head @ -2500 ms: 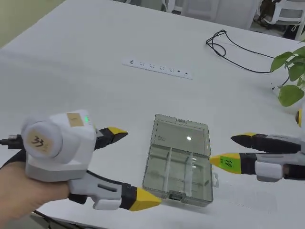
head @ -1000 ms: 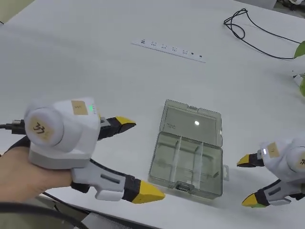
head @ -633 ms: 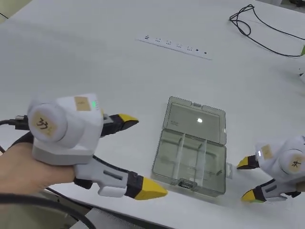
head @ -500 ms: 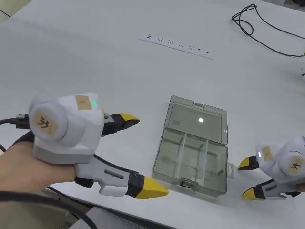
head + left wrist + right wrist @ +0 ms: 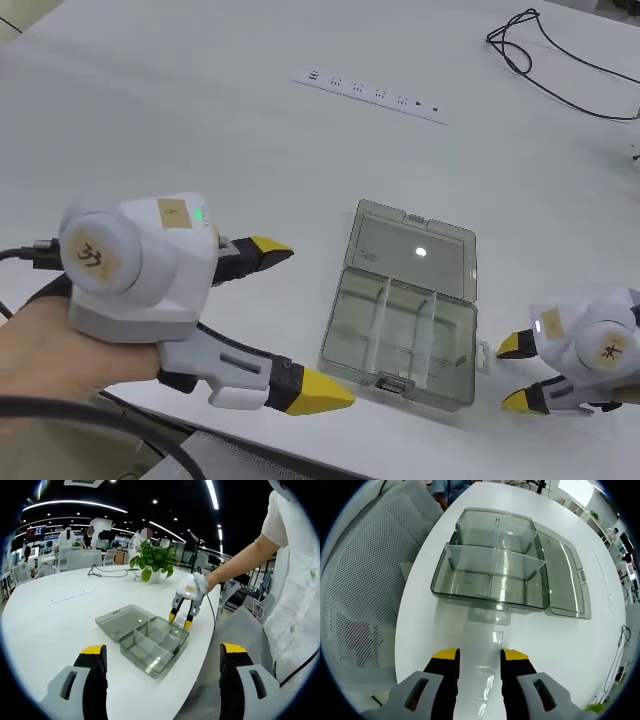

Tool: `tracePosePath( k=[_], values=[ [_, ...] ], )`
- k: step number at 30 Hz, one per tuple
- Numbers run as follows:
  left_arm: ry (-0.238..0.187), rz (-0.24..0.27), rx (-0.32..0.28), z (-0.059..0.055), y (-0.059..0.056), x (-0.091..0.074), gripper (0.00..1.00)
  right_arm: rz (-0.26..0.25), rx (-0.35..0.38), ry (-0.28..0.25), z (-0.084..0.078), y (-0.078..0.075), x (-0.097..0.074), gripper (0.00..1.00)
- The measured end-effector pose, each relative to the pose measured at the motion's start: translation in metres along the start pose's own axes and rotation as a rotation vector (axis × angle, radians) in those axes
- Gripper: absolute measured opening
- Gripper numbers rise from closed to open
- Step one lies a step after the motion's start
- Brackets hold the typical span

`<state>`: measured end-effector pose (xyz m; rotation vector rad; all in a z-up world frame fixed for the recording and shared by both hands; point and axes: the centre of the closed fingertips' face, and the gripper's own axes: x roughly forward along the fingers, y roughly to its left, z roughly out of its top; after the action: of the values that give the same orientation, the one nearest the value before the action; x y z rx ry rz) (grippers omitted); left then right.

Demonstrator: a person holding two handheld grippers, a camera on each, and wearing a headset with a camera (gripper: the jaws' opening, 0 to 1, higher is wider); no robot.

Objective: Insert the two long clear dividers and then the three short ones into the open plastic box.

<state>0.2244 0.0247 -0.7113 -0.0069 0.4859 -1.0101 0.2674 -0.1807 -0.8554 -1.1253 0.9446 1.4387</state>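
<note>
Progress at the workbench: the open plastic box [image 5: 345, 322] sits near the front edge of the table [image 5: 200, 120], with what look like two long dividers [image 5: 382, 320] upright inside. Clear pieces, likely the short dividers [image 5: 487, 616], lie flat beside it, ahead of the right gripper [image 5: 480, 655], jaws spread. The left gripper [image 5: 295, 322] hovers apart, wide open and empty.

left tongs [image 5: 300, 320]: jaws wide apart | right tongs [image 5: 512, 372]: jaws narrowly parted
</note>
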Motion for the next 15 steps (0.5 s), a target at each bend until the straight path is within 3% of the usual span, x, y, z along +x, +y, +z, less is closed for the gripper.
tracePosePath(
  k=[15],
  values=[
    [0.005,-0.012,0.014,0.0025,-0.0017,-0.0019,0.95,-0.012,0.022,0.005,0.0014,0.0027,-0.0053,0.33]
  ],
)
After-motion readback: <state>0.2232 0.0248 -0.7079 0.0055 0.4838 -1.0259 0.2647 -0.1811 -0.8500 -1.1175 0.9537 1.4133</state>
